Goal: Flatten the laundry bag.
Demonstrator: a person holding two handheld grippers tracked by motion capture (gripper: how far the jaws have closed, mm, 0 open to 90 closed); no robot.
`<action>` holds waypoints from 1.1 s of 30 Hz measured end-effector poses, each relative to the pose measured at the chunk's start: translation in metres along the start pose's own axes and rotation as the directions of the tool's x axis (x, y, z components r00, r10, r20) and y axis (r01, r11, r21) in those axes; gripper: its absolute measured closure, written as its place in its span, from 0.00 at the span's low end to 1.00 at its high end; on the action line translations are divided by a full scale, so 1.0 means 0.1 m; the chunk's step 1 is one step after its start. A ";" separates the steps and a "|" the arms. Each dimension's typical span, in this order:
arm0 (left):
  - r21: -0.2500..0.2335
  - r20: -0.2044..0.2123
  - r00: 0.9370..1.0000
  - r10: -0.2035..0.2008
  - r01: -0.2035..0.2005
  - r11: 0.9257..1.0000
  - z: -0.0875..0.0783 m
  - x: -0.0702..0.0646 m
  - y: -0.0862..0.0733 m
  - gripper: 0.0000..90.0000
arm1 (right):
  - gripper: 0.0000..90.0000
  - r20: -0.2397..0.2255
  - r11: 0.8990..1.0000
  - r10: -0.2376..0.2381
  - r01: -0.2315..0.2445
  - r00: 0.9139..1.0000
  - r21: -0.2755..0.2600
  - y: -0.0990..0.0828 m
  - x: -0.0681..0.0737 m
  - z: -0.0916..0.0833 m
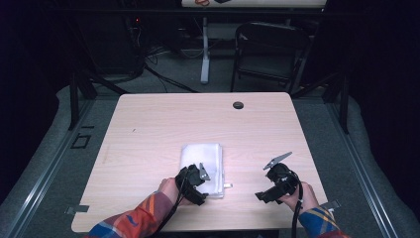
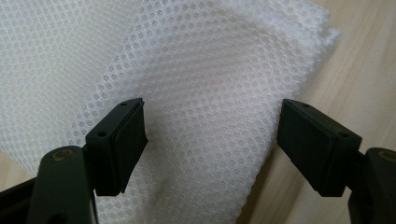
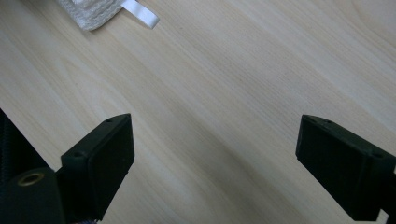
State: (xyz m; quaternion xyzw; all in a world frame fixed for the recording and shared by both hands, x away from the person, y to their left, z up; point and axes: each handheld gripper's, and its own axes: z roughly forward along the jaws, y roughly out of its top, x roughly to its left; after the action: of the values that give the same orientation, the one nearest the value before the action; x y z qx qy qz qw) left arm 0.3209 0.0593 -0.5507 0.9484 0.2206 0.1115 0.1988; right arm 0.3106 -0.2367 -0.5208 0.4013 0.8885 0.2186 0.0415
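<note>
Plaid orange-blue sleeves (image 1: 143, 218), black tools with flat rectangular pads (image 2: 322, 149), trailing black cables (image 1: 296, 218)

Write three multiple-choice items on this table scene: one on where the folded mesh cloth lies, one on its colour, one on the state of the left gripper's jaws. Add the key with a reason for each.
1. Where does the mesh cloth lie on the table?
A. near the person's edge, by the left gripper
B. at the far edge, by the round black plug
C. under the right gripper

2. What colour is the cloth?
A. blue
B. white
C. red

3. How do the left gripper's jaws stand?
A. clamped shut on a fold
B. shut on nothing
C. apart, over the cloth

Key: 1 A, the high view shows it at the near edge beside the left gripper. 2 B, the left gripper view shows white mesh. 3 C, that view shows a wide gap between the jaws over the mesh.
</note>
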 end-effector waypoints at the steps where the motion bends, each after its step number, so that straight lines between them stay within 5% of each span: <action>1: -0.001 0.003 1.000 0.000 0.000 1.000 0.00 0.00 0.00 0.26 | 0.13 -0.002 1.000 0.002 -0.002 1.000 -0.001 0.00 0.00 0.00; 17: -0.046 0.067 0.998 -0.007 0.010 0.999 0.01 0.12 -0.08 0.46 | 0.14 0.000 1.000 -0.001 0.001 1.000 0.007 0.00 0.01 0.01; 33: -0.072 0.161 0.986 -0.030 0.042 0.996 -0.05 0.24 -0.13 0.67 | 0.15 -0.009 1.000 -0.014 0.014 1.000 0.013 0.01 0.04 0.03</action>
State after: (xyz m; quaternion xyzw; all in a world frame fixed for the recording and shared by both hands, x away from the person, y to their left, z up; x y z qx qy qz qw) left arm 0.3356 0.0828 -0.5488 0.9419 0.2168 0.0398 0.2534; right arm 0.3094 -0.2317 -0.5229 0.3946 0.8928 0.2141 0.0365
